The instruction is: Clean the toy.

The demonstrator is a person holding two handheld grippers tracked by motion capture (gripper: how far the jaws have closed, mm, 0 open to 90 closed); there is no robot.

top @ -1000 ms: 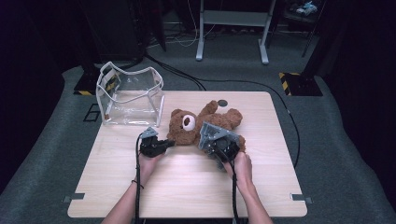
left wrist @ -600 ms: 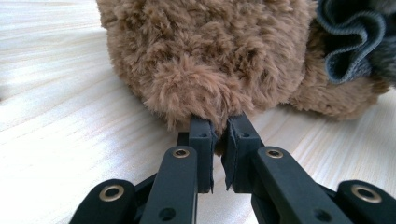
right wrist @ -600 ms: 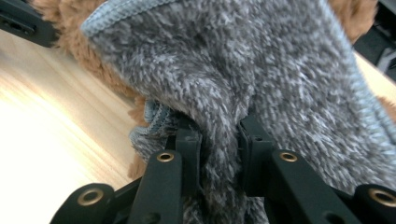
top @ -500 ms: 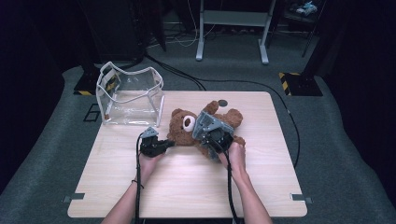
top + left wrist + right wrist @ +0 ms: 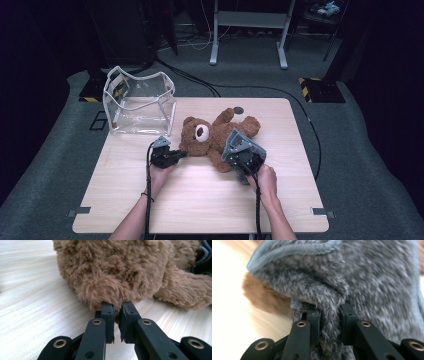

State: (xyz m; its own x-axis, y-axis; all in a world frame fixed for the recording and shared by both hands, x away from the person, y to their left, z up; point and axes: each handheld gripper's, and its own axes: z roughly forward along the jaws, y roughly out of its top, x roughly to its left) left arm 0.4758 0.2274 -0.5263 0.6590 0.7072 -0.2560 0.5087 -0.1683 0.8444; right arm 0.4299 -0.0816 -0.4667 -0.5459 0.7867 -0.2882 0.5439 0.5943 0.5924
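1. The left gripper [image 5: 117, 312] at the bottom centre of its own view has its jaws pinched together on a tuft of brown fur at the teddy bear's [image 5: 130, 267] lower edge, likely an ear or paw; in the high view it sits left of centre, touching the bear's head
2. The right gripper [image 5: 329, 315] is clamped on a bunched fold of grey knitted garment [image 5: 367, 277], the fabric squeezed between both jaws
3. In the high view the teddy bear [image 5: 212, 137] lies on its back at the middle of the wooden table [image 5: 200, 200], the right gripper [image 5: 244, 156] over its lower body
4. A clear plastic pouch [image 5: 140, 102] stands open at the table's upper left, apart from the bear
5. The step in hand looks like working the grey garment along the bear's body while the left gripper anchors it
6. Next the right hand probably needs a steady pull on the knit, with the left keeping its pinch so the bear does not slide
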